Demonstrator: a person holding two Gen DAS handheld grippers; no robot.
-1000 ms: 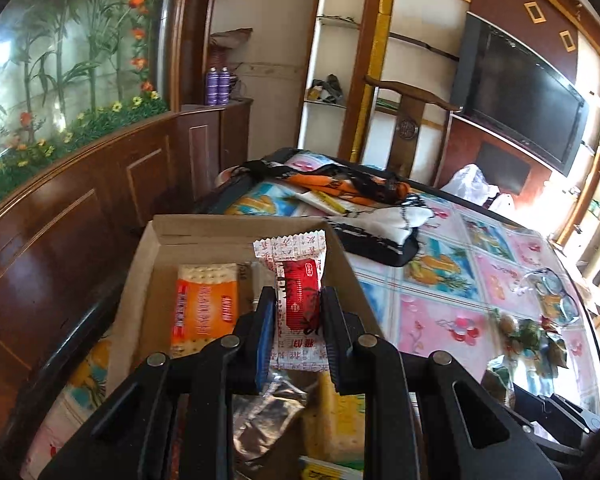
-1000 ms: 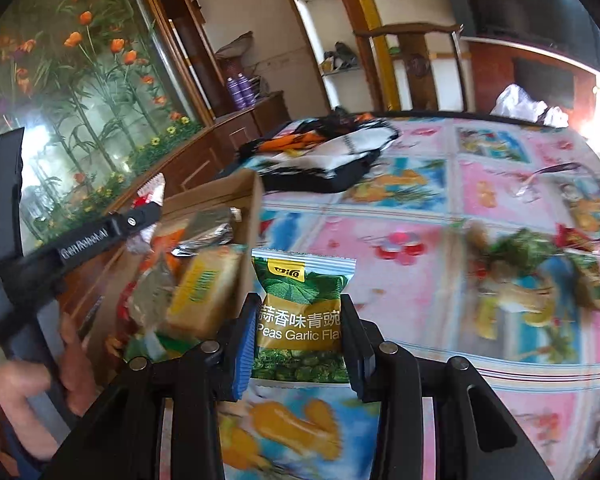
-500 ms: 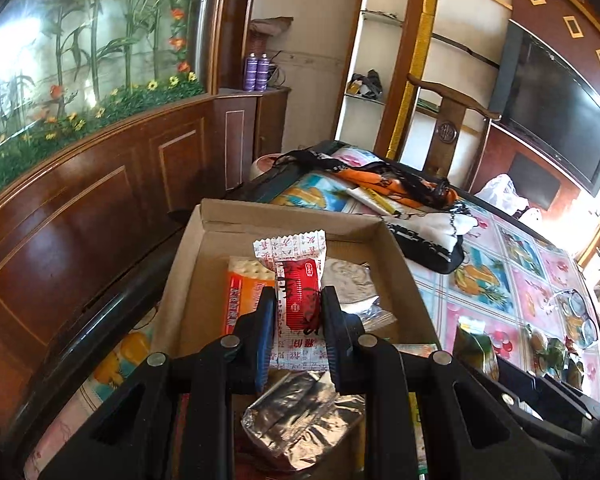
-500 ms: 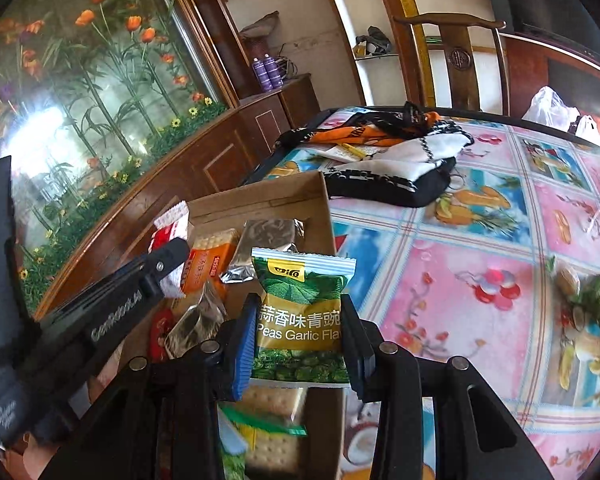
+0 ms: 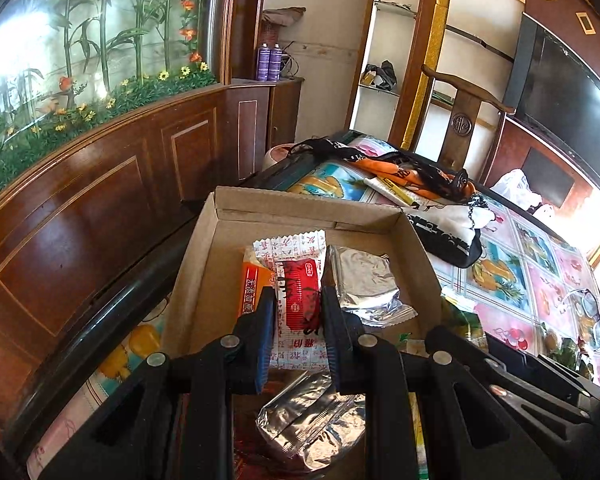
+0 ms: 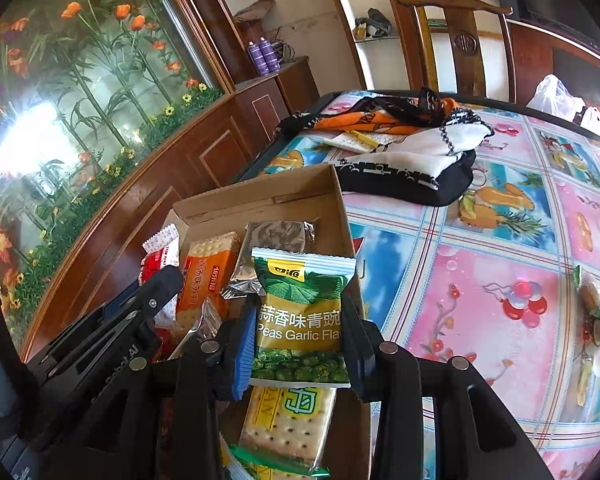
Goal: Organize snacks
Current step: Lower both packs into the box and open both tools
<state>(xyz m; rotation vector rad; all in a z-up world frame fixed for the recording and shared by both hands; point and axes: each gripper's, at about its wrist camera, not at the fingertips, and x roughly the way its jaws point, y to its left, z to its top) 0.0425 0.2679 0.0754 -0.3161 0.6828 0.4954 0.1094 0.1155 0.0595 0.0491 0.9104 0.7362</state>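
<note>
Both jaws clamped, left gripper (image 5: 297,322) on red-white packet (image 5: 298,280), right gripper (image 6: 298,344) on green pea packet (image 6: 302,312), now shifted over cardboard box (image 6: 260,200); release should follow.

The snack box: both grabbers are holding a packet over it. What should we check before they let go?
1. Left gripper clamped on the red-and-white packet: ok.
2. Right gripper clamped on the green garlic peas packet: ok.
3. Both packets above the cardboard box, not the table: ok.
4. Bare floor left in the box, along its far wall: ok.
5. Grippers clear of each other: ok, side by side, apart.
6. How high the packets hang above the snacks below: cannot tell.
</note>
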